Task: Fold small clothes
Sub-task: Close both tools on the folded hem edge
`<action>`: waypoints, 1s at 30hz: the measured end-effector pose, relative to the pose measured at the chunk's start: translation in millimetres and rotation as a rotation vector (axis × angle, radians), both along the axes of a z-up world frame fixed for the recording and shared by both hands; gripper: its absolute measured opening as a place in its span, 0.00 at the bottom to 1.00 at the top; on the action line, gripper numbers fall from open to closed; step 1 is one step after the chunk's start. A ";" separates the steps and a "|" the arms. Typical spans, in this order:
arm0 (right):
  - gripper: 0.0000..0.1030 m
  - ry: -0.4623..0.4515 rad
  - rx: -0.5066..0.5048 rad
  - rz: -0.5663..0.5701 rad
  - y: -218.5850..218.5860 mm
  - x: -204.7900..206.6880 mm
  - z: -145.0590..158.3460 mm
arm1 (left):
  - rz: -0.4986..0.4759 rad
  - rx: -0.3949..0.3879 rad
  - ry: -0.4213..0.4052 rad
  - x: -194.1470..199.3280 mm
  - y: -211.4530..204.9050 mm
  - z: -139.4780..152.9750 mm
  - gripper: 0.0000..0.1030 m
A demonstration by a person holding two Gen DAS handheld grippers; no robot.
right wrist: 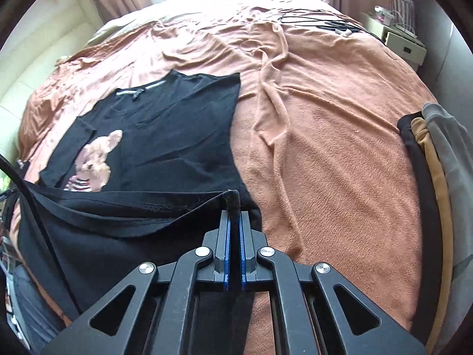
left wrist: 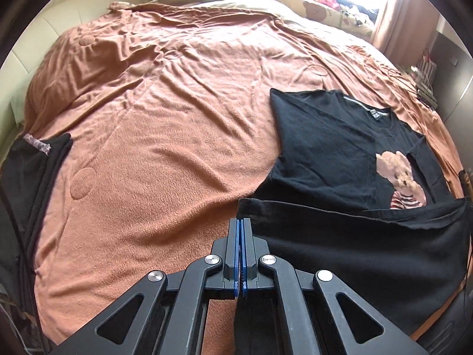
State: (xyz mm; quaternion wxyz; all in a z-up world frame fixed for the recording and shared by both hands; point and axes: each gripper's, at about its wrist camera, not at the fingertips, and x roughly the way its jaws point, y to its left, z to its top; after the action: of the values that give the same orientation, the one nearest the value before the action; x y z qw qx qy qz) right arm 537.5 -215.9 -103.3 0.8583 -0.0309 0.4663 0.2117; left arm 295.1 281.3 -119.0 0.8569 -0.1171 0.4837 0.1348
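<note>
A black T-shirt with a teddy-bear print (left wrist: pixel 340 148) lies on the orange bed cover (left wrist: pixel 162 148), sides folded in, collar at the far end. It also shows in the right wrist view (right wrist: pixel 177 136). My left gripper (left wrist: pixel 242 222) is shut on the left corner of the shirt's bottom hem (left wrist: pixel 325 210), lifted off the bed. My right gripper (right wrist: pixel 235 214) is shut on the right corner of the same hem (right wrist: pixel 133 198). The hem hangs taut between the two grippers above the lower part of the shirt.
A dark folded garment (left wrist: pixel 32 177) lies at the bed's left edge. A stack of black, tan and grey clothes (right wrist: pixel 431 177) sits at the right edge. Cables (right wrist: pixel 325 23) lie at the far right of the bed, near a nightstand (right wrist: pixel 405 44). Pillows (left wrist: pixel 325 3) are at the head.
</note>
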 end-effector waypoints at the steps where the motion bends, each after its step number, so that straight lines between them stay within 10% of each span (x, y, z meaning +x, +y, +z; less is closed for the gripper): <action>1: 0.01 0.008 -0.004 -0.006 1.6 2.0 -3.2 | 0.000 -0.003 0.020 1.4 1.0 -7.0 0.00; 10: 0.02 0.071 0.018 -0.028 8.3 21.2 -21.4 | 0.010 -0.100 0.098 8.8 10.8 -42.0 0.03; 12: 0.02 0.078 0.038 -0.025 6.1 23.4 -20.8 | -0.007 -0.113 0.088 6.8 10.8 -36.9 0.11; 14: 0.03 0.084 0.056 -0.019 2.6 23.3 -20.0 | -0.024 -0.100 0.073 5.1 8.0 -31.8 0.46; 16: 0.03 0.100 0.064 -0.015 0.6 24.2 -21.5 | -0.029 -0.069 0.049 3.8 6.0 -28.3 0.59; 24: 0.29 0.118 0.064 0.000 5.0 27.1 -27.8 | -0.076 -0.069 0.104 28.1 8.7 -56.0 0.59; 27: 0.29 0.112 0.058 0.013 10.2 29.5 -31.5 | -0.084 -0.082 0.078 28.9 8.9 -58.7 0.56; 30: 0.05 0.080 0.050 0.022 14.2 27.9 -32.2 | -0.119 -0.111 0.057 29.0 4.1 -55.0 0.25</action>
State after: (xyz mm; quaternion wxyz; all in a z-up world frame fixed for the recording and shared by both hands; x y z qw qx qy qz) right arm 565.5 -201.8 -135.5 0.8372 -0.0061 0.4944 0.2339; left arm 324.1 285.4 -173.9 0.8414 -0.1315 0.5206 0.0599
